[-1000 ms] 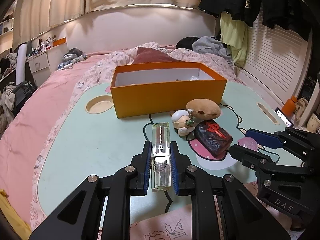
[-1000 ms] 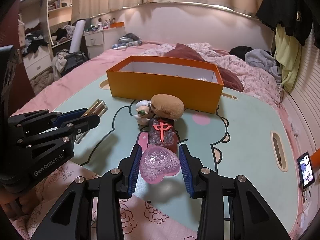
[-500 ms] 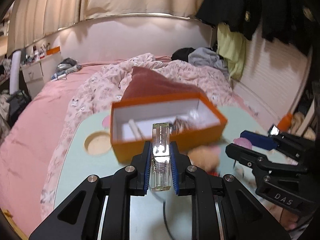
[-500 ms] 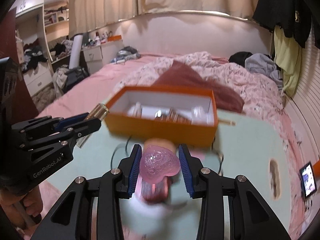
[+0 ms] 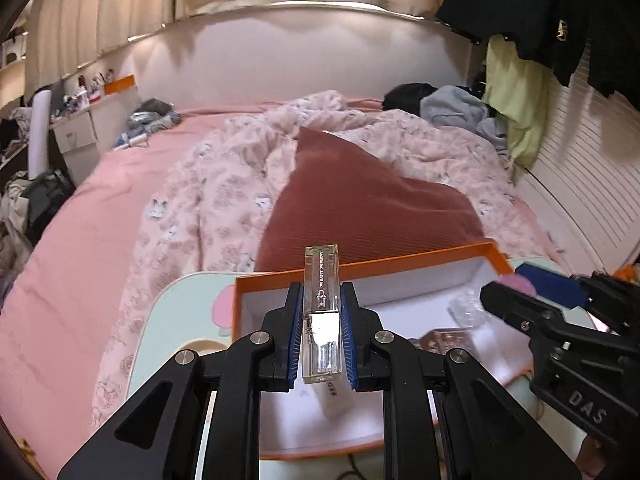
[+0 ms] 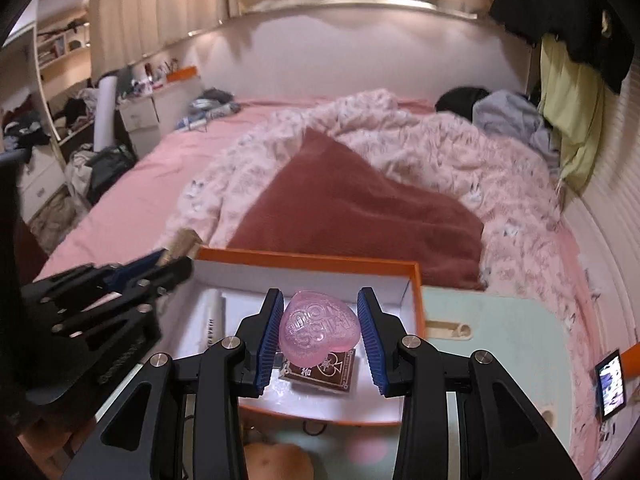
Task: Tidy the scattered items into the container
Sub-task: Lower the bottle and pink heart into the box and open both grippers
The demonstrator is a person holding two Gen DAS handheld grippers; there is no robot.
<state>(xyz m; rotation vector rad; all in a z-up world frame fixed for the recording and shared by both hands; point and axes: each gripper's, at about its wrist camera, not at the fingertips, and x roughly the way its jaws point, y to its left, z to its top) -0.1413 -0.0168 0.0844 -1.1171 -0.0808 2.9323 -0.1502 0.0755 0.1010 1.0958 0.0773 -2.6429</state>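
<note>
Left gripper [image 5: 321, 334] clamping clear bottle [image 5: 321, 312], lower centre, over orange box [image 5: 408, 262]. Right gripper [image 6: 320, 334] grasping pink heart [image 6: 318, 334] above box interior.

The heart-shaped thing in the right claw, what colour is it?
Translucent pink, with raised lettering on its face. The heart shows best in the right wrist view.

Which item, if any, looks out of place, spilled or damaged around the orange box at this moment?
Nothing stands out. The left gripper holds a clear bottle and the right gripper a pink heart-shaped case, both intact, over the orange box. A white tube and a dark card box lie flat inside it.
</note>
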